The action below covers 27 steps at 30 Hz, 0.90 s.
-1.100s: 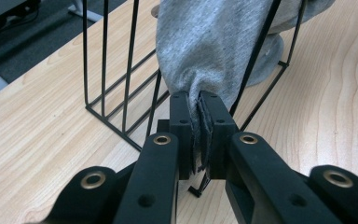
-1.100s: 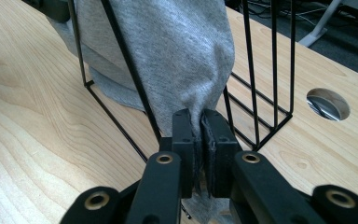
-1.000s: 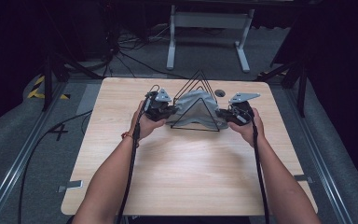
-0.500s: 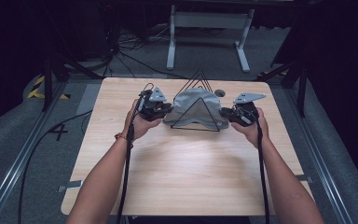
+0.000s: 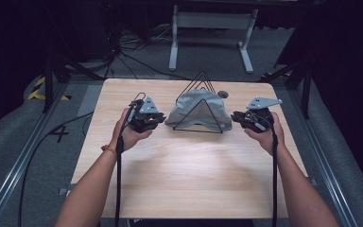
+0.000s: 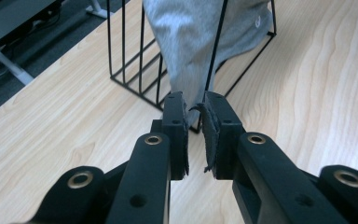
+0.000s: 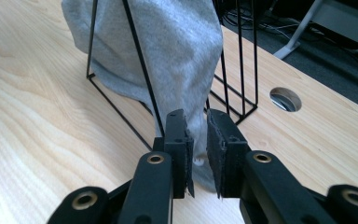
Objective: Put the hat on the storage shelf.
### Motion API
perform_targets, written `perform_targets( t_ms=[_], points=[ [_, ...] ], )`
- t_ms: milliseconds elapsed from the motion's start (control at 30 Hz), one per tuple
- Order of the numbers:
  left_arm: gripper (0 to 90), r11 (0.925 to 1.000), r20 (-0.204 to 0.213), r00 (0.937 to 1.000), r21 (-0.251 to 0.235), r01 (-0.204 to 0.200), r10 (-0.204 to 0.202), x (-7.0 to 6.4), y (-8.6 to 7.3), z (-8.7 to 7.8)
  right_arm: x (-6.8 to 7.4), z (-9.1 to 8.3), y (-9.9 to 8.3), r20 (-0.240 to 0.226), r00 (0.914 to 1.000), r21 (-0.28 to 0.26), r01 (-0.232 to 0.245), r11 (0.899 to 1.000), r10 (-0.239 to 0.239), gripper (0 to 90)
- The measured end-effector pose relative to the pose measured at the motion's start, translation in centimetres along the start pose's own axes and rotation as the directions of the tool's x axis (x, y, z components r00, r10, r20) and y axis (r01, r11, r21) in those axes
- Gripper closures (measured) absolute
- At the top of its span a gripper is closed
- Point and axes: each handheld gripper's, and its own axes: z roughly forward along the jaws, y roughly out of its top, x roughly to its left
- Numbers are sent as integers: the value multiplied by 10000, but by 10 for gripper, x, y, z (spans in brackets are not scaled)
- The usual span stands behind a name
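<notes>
A wooden table carries a black wire rack near its far edge, with a grey cloth draped over it. The left gripper and right gripper sit just beside the cloth's ends, jaws slightly parted, gripping nothing.

Cloth top cut off (rack too).
</notes>
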Motion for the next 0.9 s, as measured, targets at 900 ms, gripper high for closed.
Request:
perform_targets(
  t_ms=[900],
  points=[
    [767, 9948, -153, 9999, 1012, 55, -40, -14, -66, -35, 8, -39, -52, 201, 9997, 651, 138, 9978, -151, 759]
  ],
)
